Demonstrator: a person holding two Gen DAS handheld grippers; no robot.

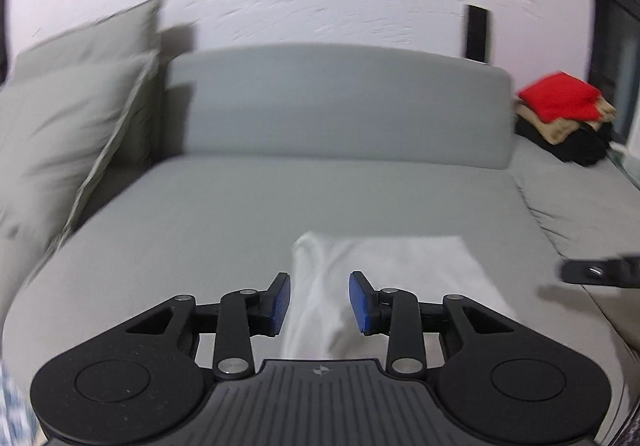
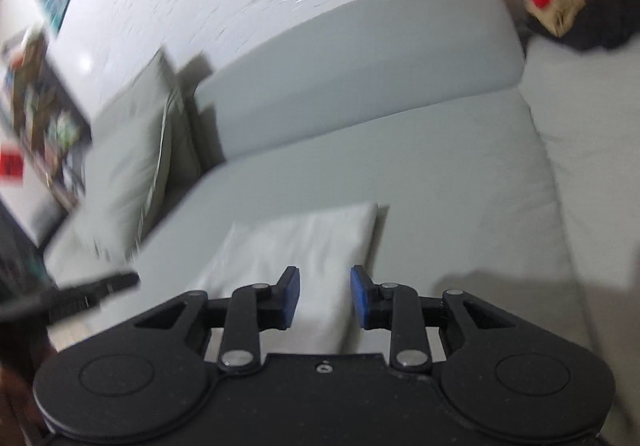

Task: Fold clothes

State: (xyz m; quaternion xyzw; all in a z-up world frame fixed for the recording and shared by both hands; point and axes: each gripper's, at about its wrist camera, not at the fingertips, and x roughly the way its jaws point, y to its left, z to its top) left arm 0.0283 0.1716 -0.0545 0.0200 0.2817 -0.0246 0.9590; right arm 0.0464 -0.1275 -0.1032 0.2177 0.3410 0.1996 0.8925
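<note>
Tools both gape wide over my folded white garment (image 1: 384, 278) on the grey sofa (image 1: 240, 206): left tool (image 1: 319, 302), right tool (image 2: 325, 296).

Lots of room on the sofa seat

The gray seat (image 1: 224, 206) is bare around the folded white cloth (image 1: 384, 270). Pillows (image 1: 68, 134) block the left end. A pile of clothes (image 1: 568, 114) sits far off at the right.

Cloth (image 1: 384, 274): I see plain white.
Sofa (image 1: 320, 186): grey.
Pile (image 1: 560, 98) at sofa's end: red, tan, black.
Pads (image 1: 280, 302): blue.
</note>
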